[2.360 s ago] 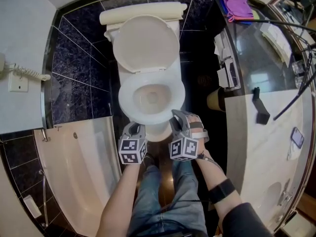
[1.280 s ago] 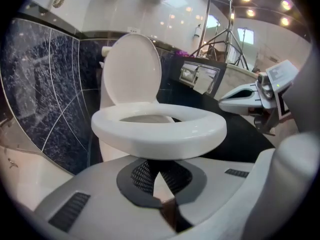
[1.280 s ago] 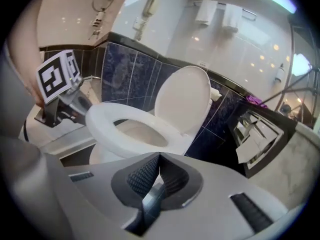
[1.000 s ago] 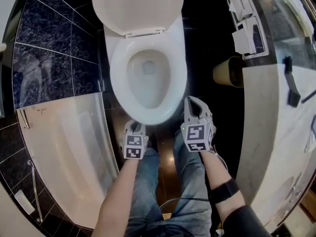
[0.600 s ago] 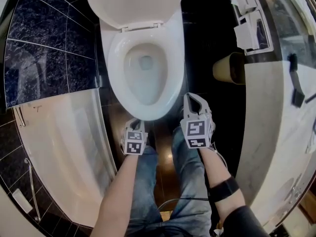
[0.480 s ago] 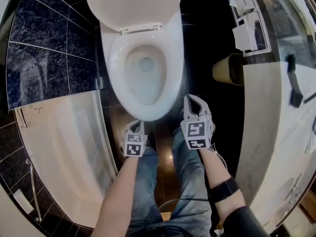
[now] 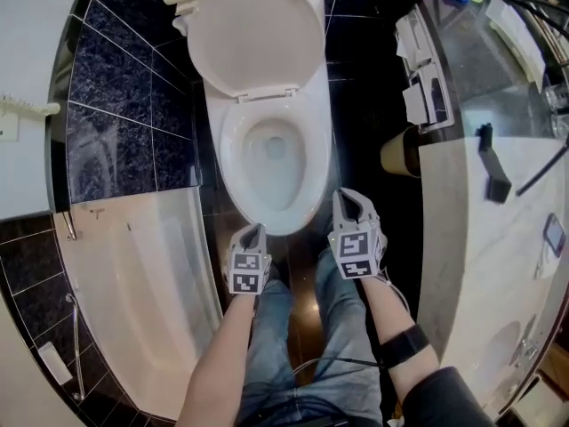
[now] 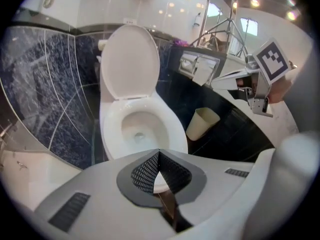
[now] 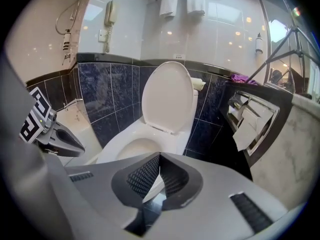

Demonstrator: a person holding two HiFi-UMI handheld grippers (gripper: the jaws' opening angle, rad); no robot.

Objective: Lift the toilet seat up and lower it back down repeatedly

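Closest to the camera, the person's jeans [image 7: 298, 354] and both forearms filled the bottom of the head view. The left gripper [image 7: 254, 232] had its jaws pressed together with nothing between them, and its tip hung just short of the toilet's front rim. The right gripper [image 7: 344, 199] was likewise closed and empty, and sat beside the right front curve of the bowl. Neither one touched the toilet seat [image 7: 229, 163], which lay flat on the bowl. Behind it the lid [image 7: 256, 34] stood raised against the cistern. A white bathtub [image 7: 133, 274] ran along the left. A tan cup-shaped bin [image 7: 396, 154] stood on the dark floor to the right, beneath the paper holders [image 7: 425, 96] and against the marble counter [image 7: 498, 265]. Dark blue tiles [image 7: 124, 69] covered the wall behind.
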